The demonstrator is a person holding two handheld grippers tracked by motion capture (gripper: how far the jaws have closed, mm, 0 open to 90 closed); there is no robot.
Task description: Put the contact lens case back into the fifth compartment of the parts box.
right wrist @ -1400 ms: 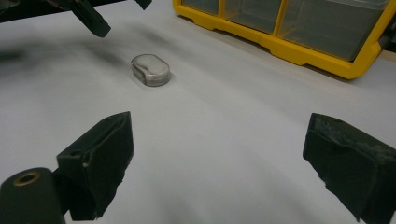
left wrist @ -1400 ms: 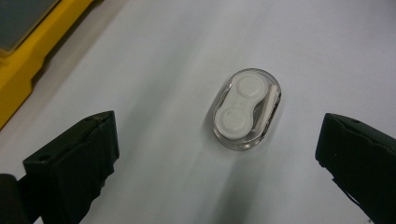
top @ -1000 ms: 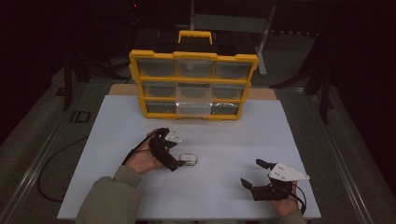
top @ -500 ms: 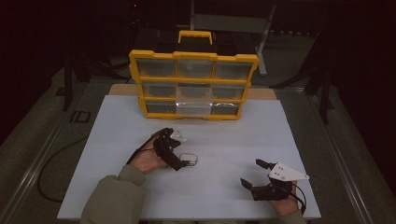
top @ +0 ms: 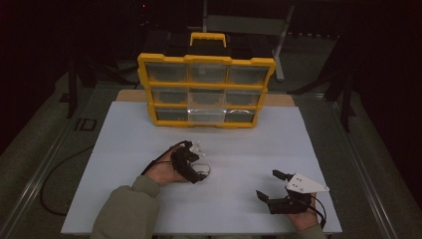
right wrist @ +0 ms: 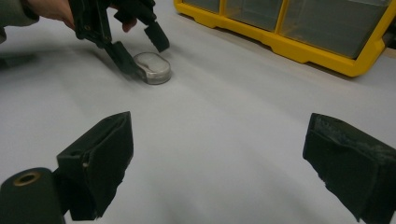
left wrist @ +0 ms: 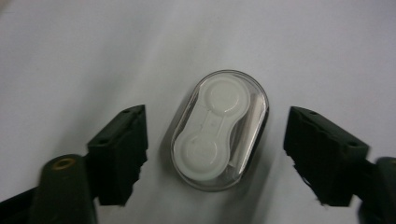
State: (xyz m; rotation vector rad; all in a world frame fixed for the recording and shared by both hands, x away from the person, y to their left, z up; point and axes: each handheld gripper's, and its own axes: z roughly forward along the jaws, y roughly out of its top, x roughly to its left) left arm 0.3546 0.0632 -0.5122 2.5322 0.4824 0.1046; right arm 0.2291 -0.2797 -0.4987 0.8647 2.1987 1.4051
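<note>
The small clear oval case (left wrist: 219, 129) lies flat on the white table (top: 124, 149), between my left gripper (left wrist: 215, 154) jaws, which have just been closing yet stand clear of it. My right gripper (right wrist: 219, 163) gapes wide, well apart.

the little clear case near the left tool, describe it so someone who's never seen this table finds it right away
Start at the yellow drawer organizer at the back of the white table. In front of it, left of centre, the clear oval case lies flat between the left tool's jaws, which have just been closing. It is the one loose item on the table.
</note>
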